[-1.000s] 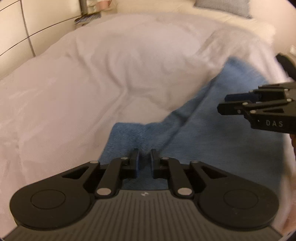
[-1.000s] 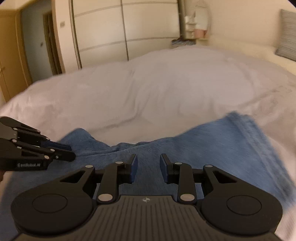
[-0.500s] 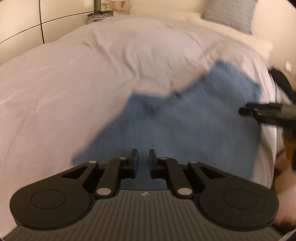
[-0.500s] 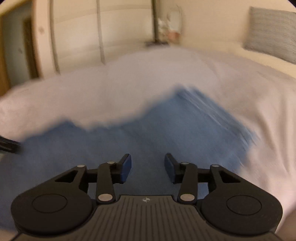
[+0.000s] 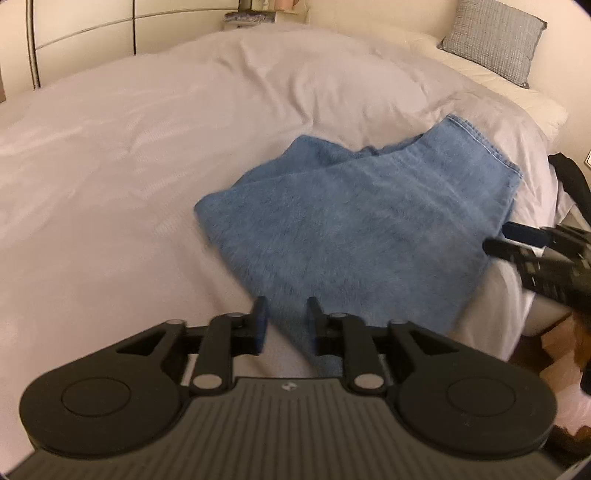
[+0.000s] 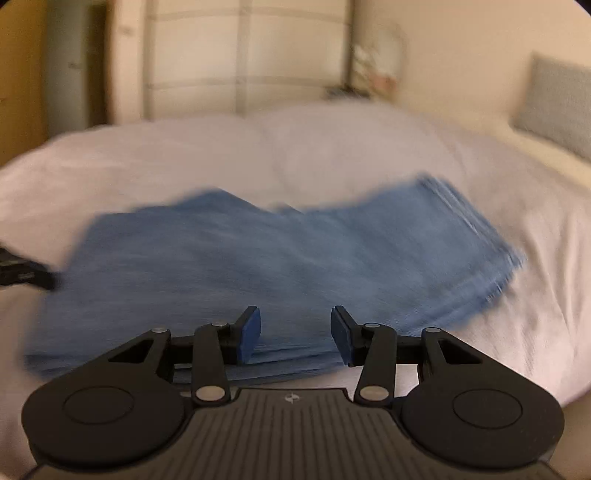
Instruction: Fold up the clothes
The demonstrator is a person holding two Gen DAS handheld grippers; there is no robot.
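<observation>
A blue denim garment [image 5: 362, 229] lies folded on the white bed [image 5: 147, 155], near the bed's right edge. It also shows, blurred, in the right wrist view [image 6: 280, 266]. My left gripper [image 5: 284, 325] is open and empty, just above the garment's near corner. My right gripper [image 6: 295, 336] is open and empty, just short of the garment's near edge. The right gripper shows at the right of the left wrist view [image 5: 506, 240]. The left gripper's tip shows at the left edge of the right wrist view [image 6: 26, 273].
A grey pillow [image 5: 495, 37] lies at the head of the bed, far right. White wardrobe doors [image 6: 243, 59] stand beyond the bed. A small bedside shelf [image 5: 251, 16] is at the far end. The floor [image 5: 554, 350] shows past the bed's right edge.
My left gripper has let go of the garment and opened. Both grippers have pulled back from it. The garment now lies flat and folded on the bed.
</observation>
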